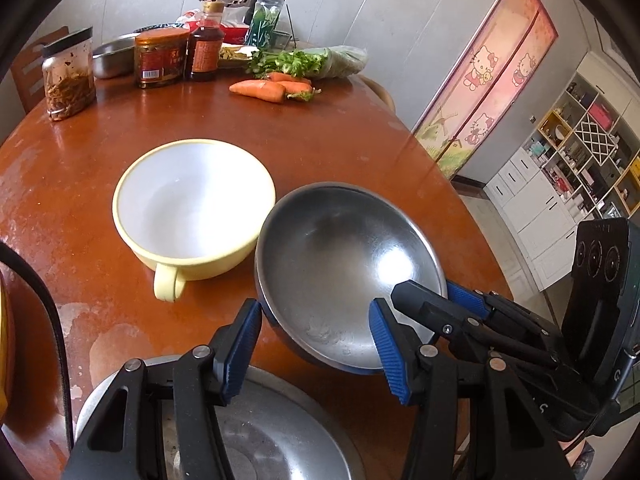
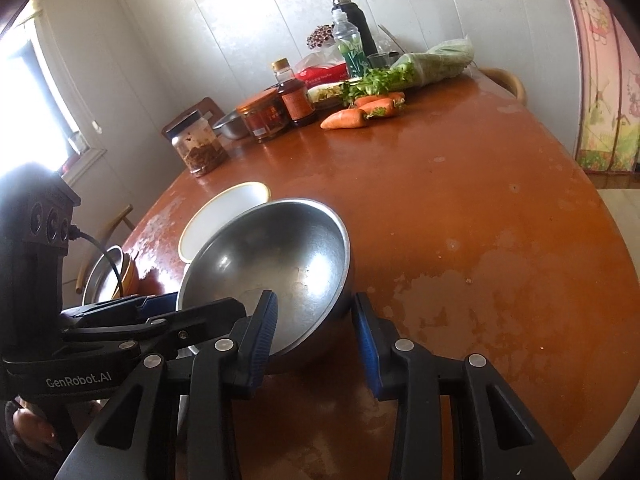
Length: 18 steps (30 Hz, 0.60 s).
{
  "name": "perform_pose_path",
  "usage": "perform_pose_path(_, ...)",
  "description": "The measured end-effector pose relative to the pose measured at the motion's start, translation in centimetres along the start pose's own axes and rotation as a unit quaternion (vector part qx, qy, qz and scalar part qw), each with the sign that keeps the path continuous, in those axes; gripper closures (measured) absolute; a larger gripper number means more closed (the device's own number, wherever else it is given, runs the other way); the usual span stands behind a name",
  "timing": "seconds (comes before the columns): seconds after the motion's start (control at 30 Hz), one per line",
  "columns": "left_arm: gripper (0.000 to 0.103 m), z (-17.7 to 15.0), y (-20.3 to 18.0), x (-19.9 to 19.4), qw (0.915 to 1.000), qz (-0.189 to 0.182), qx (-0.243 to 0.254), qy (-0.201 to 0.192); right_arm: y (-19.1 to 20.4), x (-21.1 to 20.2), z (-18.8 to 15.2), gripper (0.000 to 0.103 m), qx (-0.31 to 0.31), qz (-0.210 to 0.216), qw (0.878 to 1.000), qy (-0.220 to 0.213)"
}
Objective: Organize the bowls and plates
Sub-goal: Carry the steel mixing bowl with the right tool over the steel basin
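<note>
Tilting toward the viewer, a shiny round stainless-steel bowl [image 1: 344, 272] is propped with its near rim raised off a worn reddish-brown wooden table [image 1: 320, 140], apparently so it can be lifted and nested with other dishes. The left gripper [image 1: 316, 344] is set wide open, its blue-padded fingers [image 1: 240, 348] straddling the near rim, one outside the wall and one over the hollow; no firm grip is seen. The right gripper [image 2: 314, 332] is likewise spread, one finger inside the bowl and one outside its right wall, and whether the pads touch metal cannot be told. Just beside the steel bowl, rim nearly touching, a pale yellow ceramic bowl with a white inside and a small handle [image 1: 192, 208] sits upright. A wide metal basin [image 1: 272, 440] lies below the left gripper at the table's near edge, probably the stacking place. Jars, bottles, carrots [image 1: 272, 88] and greens are kept well apart at the far side.
</note>
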<state>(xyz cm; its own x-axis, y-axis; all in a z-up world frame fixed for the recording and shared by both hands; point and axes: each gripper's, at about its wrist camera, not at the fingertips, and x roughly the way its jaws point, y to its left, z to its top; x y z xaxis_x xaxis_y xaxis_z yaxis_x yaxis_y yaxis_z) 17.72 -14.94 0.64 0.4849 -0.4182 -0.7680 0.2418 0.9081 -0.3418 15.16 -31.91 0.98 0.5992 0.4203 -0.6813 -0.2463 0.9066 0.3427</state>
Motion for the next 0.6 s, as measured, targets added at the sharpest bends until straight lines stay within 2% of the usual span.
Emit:
perform_pose_path(0.23,0.048,0.1,0.1,-2.0,0.9998,-0.004,-0.001,-0.020,1.3,-1.2,0.7,0.063,-0.016,0.001,1.000,-0.014)
perform_pose_path(0.6,0.048,-0.6,0.7,-6.1,0.9983,0.014,0.004,-0.057,4.5,-2.6,1.4,0.063,-0.043,0.020,0.998,-0.035)
